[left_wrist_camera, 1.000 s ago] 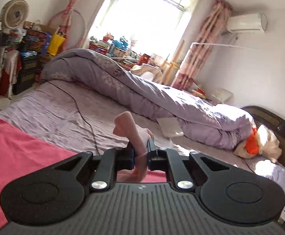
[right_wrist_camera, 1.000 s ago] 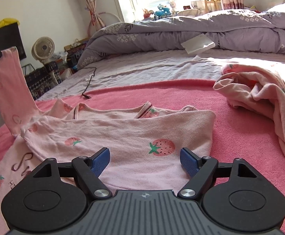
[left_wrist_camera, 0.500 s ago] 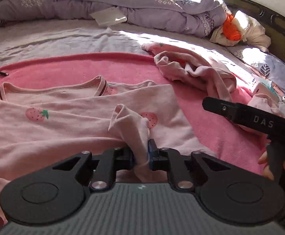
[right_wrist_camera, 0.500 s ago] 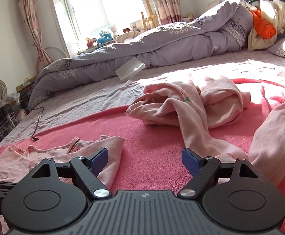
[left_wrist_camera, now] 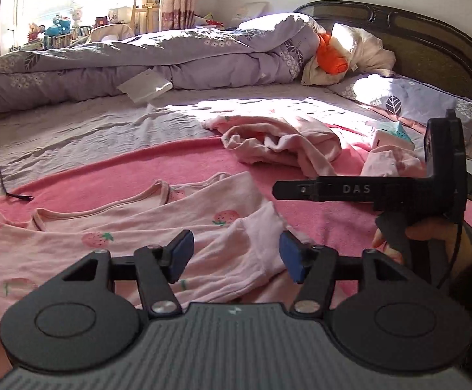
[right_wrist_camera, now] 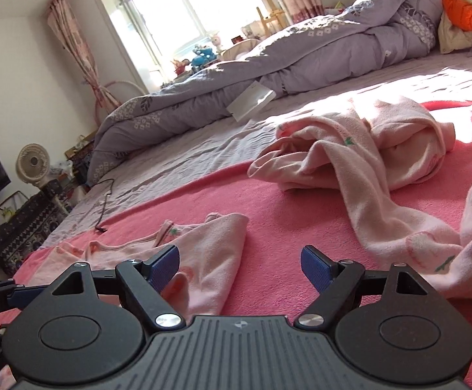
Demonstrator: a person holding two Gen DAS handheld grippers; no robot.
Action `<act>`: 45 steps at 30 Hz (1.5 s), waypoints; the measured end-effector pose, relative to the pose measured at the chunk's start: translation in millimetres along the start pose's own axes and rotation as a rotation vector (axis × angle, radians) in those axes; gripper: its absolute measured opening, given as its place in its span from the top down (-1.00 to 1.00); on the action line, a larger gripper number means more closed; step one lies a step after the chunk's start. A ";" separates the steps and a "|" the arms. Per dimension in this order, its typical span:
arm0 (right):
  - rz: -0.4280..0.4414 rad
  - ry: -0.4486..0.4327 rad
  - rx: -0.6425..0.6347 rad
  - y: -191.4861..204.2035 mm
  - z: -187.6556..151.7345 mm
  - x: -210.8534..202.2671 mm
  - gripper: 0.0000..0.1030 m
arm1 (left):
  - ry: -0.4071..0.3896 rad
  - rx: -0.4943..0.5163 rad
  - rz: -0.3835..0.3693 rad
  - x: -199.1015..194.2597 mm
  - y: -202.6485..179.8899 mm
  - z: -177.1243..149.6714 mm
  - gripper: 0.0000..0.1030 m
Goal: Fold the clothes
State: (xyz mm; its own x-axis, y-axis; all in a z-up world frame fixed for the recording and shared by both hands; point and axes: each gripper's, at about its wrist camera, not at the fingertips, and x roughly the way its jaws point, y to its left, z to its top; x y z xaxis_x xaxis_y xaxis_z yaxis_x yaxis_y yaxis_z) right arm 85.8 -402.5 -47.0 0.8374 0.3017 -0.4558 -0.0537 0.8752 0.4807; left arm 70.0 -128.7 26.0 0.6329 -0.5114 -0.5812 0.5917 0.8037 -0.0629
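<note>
The strawberry-print top point(left_wrist_camera: 158, 227) lay flat on the pink blanket point(left_wrist_camera: 112, 178) with its sleeve folded across, both the left gripper point(left_wrist_camera: 232, 255) and right gripper point(right_wrist_camera: 240, 265) spread wide and empty, apparently between folds.

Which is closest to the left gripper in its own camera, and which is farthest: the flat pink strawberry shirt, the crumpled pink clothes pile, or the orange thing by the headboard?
From the left gripper:
1. Flat pink strawberry shirt, right under the fingers.
2. Crumpled pink clothes pile, farther up the bed, slightly right.
3. Orange thing, far back right by the headboard.
</note>
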 end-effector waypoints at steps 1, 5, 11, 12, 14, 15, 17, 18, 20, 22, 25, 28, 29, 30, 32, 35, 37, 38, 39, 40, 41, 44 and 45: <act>0.041 0.011 -0.009 4.8 -0.8 -0.7 -0.60 | -0.013 -0.018 0.038 -11.5 16.7 -3.8 -0.24; 0.027 0.058 -0.119 34.7 -8.5 2.6 -0.58 | -0.065 -0.091 0.296 -50.2 85.2 -30.2 -0.31; -0.103 0.153 -0.228 69.5 -18.7 29.4 0.23 | -0.066 -0.291 0.532 -56.5 176.4 -75.6 -0.31; -0.123 0.165 -0.240 73.0 -17.5 32.8 0.34 | -0.041 -0.335 0.528 -51.7 186.2 -81.7 -0.31; -0.151 0.195 -0.250 79.0 -11.4 37.7 0.49 | -0.025 -0.414 0.481 -48.6 201.0 -89.9 -0.32; -0.161 0.208 -0.248 81.7 -6.8 39.1 0.54 | -0.041 -0.437 0.460 -51.1 205.2 -91.7 -0.32; -0.172 0.204 -0.237 88.2 4.6 37.7 0.62 | -0.072 -0.469 0.429 -55.9 210.5 -95.8 -0.32; -0.175 0.182 -0.248 92.9 9.7 35.1 0.63 | -0.082 -0.480 0.420 -58.2 211.9 -97.6 -0.32; -0.182 0.121 -0.291 103.6 13.6 26.5 0.63 | -0.102 -0.503 0.402 -62.9 214.6 -101.2 -0.33; -0.206 0.084 -0.327 108.7 12.8 22.6 0.63 | -0.103 -0.518 0.385 -63.0 218.3 -103.1 -0.34; -0.218 0.139 -0.289 92.2 1.8 29.4 0.61 | -0.097 -0.525 0.373 -62.2 218.3 -104.7 -0.39; -0.206 0.198 -0.249 69.3 -16.6 35.9 0.47 | -0.098 -0.524 0.369 -61.5 217.3 -104.3 -0.41; -0.206 0.199 -0.243 67.4 -15.9 30.7 0.40 | -0.098 -0.524 0.368 -61.1 216.7 -104.0 -0.41; -0.223 0.201 -0.231 66.5 -13.9 24.4 0.18 | -0.100 -0.527 0.366 -61.5 217.3 -104.2 -0.41; -0.275 0.178 -0.234 66.7 -9.9 10.8 0.00 | -0.107 -0.533 0.361 -63.5 217.6 -104.1 -0.41; -0.348 0.112 -0.267 68.0 -2.9 -13.0 -0.04 | -0.140 -0.523 0.347 -74.7 214.8 -100.0 -0.40; -0.372 0.071 -0.312 74.5 -1.5 -24.6 -0.04 | -0.155 -0.486 0.334 -80.6 208.5 -93.1 -0.41; -0.346 0.078 -0.362 83.1 -6.1 -25.6 -0.04 | -0.154 -0.449 0.338 -80.8 203.6 -87.9 -0.42; -0.319 0.085 -0.413 91.7 -10.6 -26.5 -0.03 | -0.146 -0.410 0.348 -79.0 198.8 -81.9 -0.42; -0.294 0.095 -0.464 100.5 -16.4 -26.5 -0.02 | -0.139 -0.382 0.362 -76.2 195.5 -76.2 -0.42; -0.277 0.111 -0.517 110.5 -25.3 -23.7 -0.02 | -0.131 -0.354 0.376 -73.4 192.3 -70.6 -0.42; -0.285 0.136 -0.625 131.1 -49.6 -9.1 0.04 | -0.117 -0.329 0.419 -58.0 194.7 -68.6 -0.57; -0.293 0.148 -0.645 133.7 -55.2 -4.1 0.28 | -0.081 -0.332 0.453 -48.7 199.0 -73.2 -0.58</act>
State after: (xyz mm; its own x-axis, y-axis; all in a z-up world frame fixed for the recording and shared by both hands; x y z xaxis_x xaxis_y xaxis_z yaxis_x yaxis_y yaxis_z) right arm 45.1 -265.8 -22.3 0.7867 0.0284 -0.6167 -0.1864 0.9632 -0.1934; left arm 120.4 78.4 -17.6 0.8308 -0.1048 -0.5465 0.0723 0.9941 -0.0809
